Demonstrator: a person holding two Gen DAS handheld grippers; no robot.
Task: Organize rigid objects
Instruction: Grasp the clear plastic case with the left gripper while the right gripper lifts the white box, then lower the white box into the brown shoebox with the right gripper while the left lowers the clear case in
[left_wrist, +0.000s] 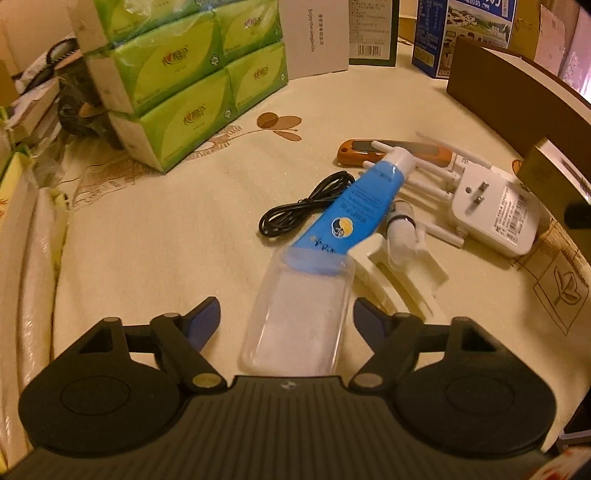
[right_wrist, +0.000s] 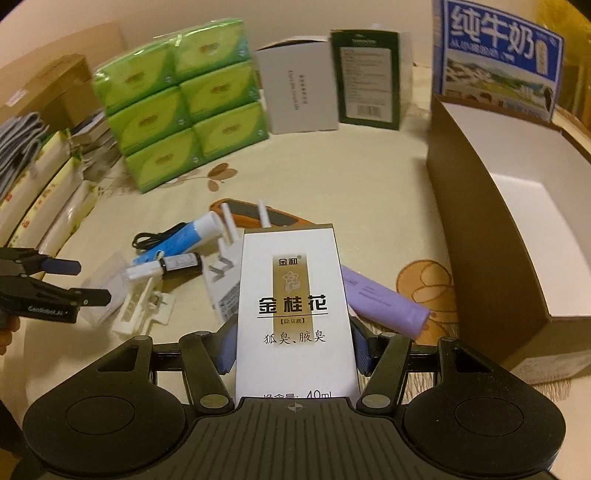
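Observation:
A pile of small items lies on the cream tablecloth. Among them, a blue tube (left_wrist: 365, 199) rests with its end on a clear plastic case (left_wrist: 299, 317). My left gripper (left_wrist: 286, 317) straddles that case with its jaws open; the left pad stands clear of it. Beside it lie a black cable (left_wrist: 295, 214), a small bottle (left_wrist: 400, 229), a white plug-in unit with antennas (left_wrist: 491, 214) and an orange-handled knife (left_wrist: 354, 149). My right gripper (right_wrist: 294, 347) is shut on a tall white box with a gold stripe (right_wrist: 295, 295), held above a purple tube (right_wrist: 384, 299). The left gripper (right_wrist: 74, 280) shows at the left edge of the right wrist view.
An open brown cardboard box with a white inside (right_wrist: 517, 221) stands at the right. Green tissue packs (right_wrist: 184, 96), a white carton (right_wrist: 299, 92), a dark green box (right_wrist: 369, 81) and a blue milk carton (right_wrist: 498, 55) line the back. Books and boxes crowd the left edge.

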